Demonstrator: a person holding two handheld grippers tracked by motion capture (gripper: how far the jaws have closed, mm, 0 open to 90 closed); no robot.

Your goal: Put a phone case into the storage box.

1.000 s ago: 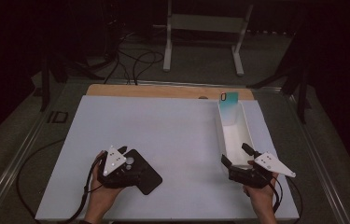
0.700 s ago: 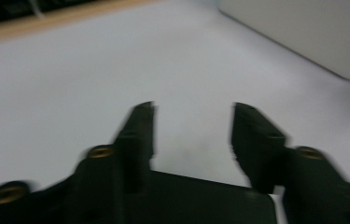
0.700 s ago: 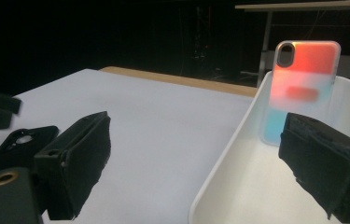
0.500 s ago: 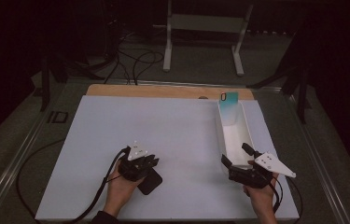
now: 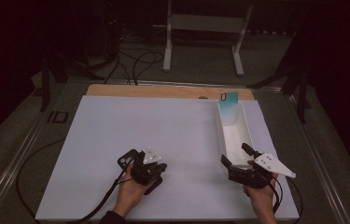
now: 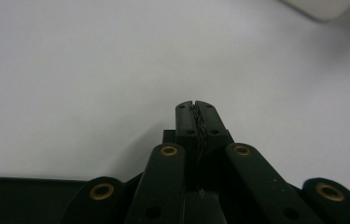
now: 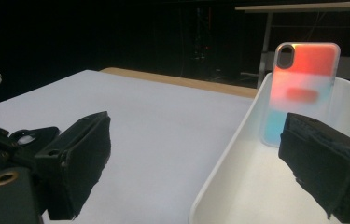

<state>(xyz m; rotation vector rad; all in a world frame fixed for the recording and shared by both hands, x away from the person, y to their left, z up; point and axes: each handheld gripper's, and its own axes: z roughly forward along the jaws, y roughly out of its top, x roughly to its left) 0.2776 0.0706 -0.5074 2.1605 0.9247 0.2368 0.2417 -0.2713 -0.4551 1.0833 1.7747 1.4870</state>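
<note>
Now the left gripper (image 5: 156, 175) sits low on the table (image 5: 116, 126), jaws pressed together with nothing between, over a dark phone case (image 5: 128, 161), mostly hidden. Right gripper (image 5: 235, 156) gapes wide at the near end of the tray (image 5: 247, 133), holding nothing; a coloured case (image 7: 303, 88) leans at the far end.

White-topped table (image 5: 172, 130) with wooden far edge, long white tray (image 5: 234, 135) at right, dark phone case (image 5: 128, 160) near front

black phone (image 5: 127, 160), white tray (image 5: 245, 135), teal-to-orange phone case (image 7: 303, 88)
</note>
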